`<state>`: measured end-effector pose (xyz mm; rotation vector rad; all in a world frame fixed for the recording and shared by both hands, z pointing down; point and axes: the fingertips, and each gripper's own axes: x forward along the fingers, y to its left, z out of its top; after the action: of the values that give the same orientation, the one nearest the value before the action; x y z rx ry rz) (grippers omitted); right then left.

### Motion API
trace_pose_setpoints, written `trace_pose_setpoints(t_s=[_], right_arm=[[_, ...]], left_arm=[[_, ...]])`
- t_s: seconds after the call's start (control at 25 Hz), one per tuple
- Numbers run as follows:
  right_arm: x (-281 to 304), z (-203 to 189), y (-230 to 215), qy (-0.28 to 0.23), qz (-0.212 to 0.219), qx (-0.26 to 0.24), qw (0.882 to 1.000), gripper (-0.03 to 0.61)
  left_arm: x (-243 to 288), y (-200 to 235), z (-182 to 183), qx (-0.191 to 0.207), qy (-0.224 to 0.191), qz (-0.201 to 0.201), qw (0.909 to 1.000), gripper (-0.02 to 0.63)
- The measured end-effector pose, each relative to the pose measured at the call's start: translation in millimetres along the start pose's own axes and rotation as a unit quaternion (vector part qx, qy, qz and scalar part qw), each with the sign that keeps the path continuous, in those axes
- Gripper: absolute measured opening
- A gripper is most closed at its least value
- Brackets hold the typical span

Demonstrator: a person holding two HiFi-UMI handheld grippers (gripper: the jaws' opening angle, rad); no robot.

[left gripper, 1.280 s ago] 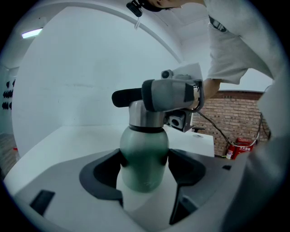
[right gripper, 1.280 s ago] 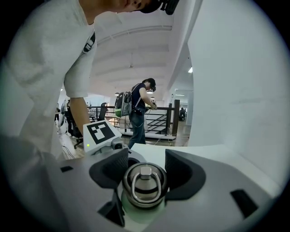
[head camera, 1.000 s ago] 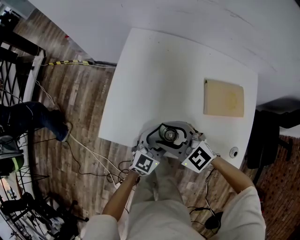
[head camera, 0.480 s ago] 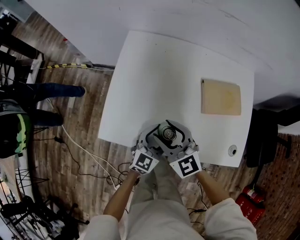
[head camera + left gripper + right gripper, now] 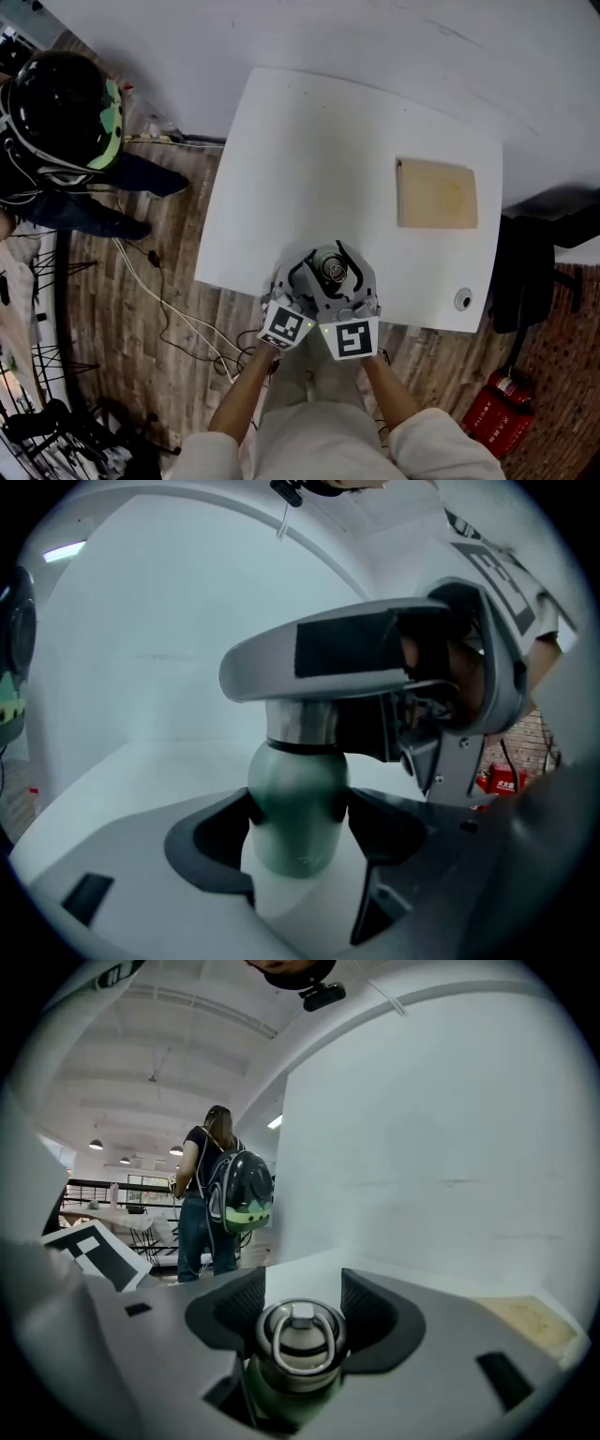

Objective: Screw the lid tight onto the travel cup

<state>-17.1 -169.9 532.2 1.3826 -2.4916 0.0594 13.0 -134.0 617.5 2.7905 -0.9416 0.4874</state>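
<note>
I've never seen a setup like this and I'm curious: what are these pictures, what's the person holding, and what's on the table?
No robot here: a person holds a two-jaw tool in each hand. One picture comes from a camera on the person's head, looking down; the other two come from cameras riding on the tools. The left tool clamps the body of a green travel cup; the right tool grips its round metal lid. They work at the near edge of a white table, where a tan wooden board also lies.
</note>
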Motion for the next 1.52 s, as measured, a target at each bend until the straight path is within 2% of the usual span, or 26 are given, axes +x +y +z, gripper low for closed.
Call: trace_pose_setpoints(t_s=[0.2,0.4,0.56,0.68,0.84,1.04,1.2,1.4,1.52], right_arm=[[-0.1,3.8,1.7,-0.023,0.012,0.012,1.0,0.253],[-3.0,3.9,13.2,-0.026,0.121,-0.022,0.992,0.299],[-11.8,7.5,23.5,-0.023,0.22,-0.052,0.974,0.301],[-14.9,10.9,30.2,-0.011,0.296,-0.068,0.953,0.305],[-13.1,9.3,34.4,-0.001,0.36,-0.097,0.928,0.307],[-11.9,-2.5,37.9,0.015,0.404,-0.112,0.908,0.282],[-13.4,-1.8,40.0,0.017,0.423,-0.12,0.898,0.252],[-13.5,-1.9,39.9,0.017,0.426,-0.13,0.895,0.239],[-12.6,-1.7,38.3,0.014,0.413,-0.124,0.902,0.238]], left_arm=[[-0.5,-0.1,-1.2,0.0,0.001,0.002,1.0,0.328],[2.0,0.7,1.1,-0.001,-0.001,0.0,1.0,0.328],[-3.5,-0.2,3.2,0.001,-0.003,0.0,1.0,0.328],[-3.0,1.4,7.0,-0.001,-0.002,-0.001,1.0,0.328],[-1.0,2.7,9.7,-0.002,-0.005,-0.001,1.0,0.328],[0.2,1.3,1.7,-0.003,-0.003,-0.001,1.0,0.328],[0.4,1.9,2.5,-0.005,-0.004,-0.002,1.0,0.328],[0.7,2.7,1.4,-0.003,-0.002,-0.002,1.0,0.328],[1.2,2.2,1.9,-0.006,-0.003,-0.001,1.0,0.328]])
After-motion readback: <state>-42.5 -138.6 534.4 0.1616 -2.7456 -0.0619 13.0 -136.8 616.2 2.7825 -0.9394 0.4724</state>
